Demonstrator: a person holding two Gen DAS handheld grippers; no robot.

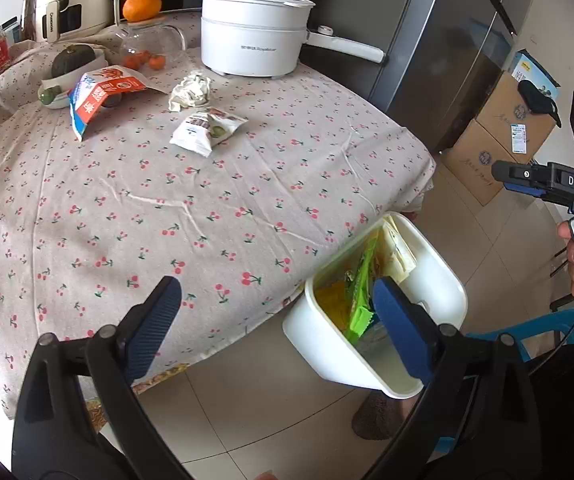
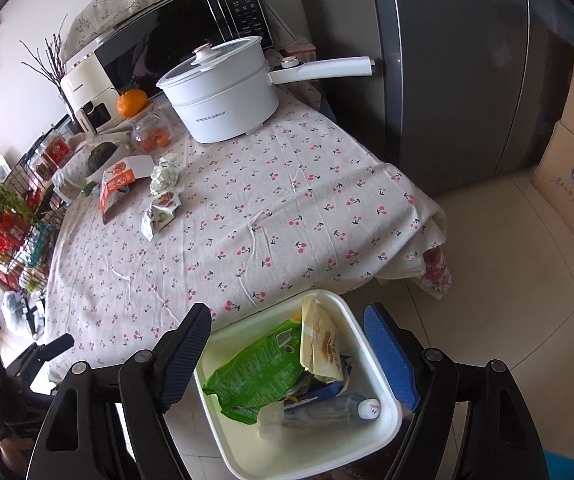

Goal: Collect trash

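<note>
A white trash bin (image 1: 443, 280) (image 2: 371, 356) stands on the floor at the table's near corner. It holds a green wrapper (image 2: 263, 368), a beige packet (image 2: 321, 340) and a plastic bottle (image 2: 327, 408). On the cherry-print tablecloth (image 1: 207, 208) lie a crumpled paper wad (image 1: 191, 90) (image 2: 165, 176), a small white snack packet (image 1: 207, 128) (image 2: 161, 210) and a red-and-white wrapper (image 1: 99, 94) (image 2: 117, 186). My left gripper (image 1: 279, 316) is open and empty over the table edge. My right gripper (image 2: 287, 356) is open and empty above the bin.
A white electric pot (image 1: 255, 32) (image 2: 219, 96), a glass jar of small oranges (image 1: 147, 48), a large orange (image 1: 141, 6) and a dark squash (image 1: 73, 60) stand at the table's far side. A grey fridge (image 2: 447, 60) and cardboard boxes (image 1: 499, 136) stand to the right.
</note>
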